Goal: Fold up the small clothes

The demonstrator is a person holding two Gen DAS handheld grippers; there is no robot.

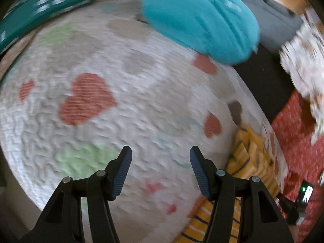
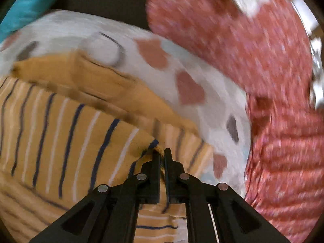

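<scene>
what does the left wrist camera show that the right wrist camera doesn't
Left wrist only: the open left gripper above bare heart quilt, a dark green cloth, a grey box and a white patterned cloth.

Right wrist only: the right gripper, shut on an edge of the yellow striped garment.

Both: the quilt, the striped garment, the teal cloth and the red cloth.
</scene>
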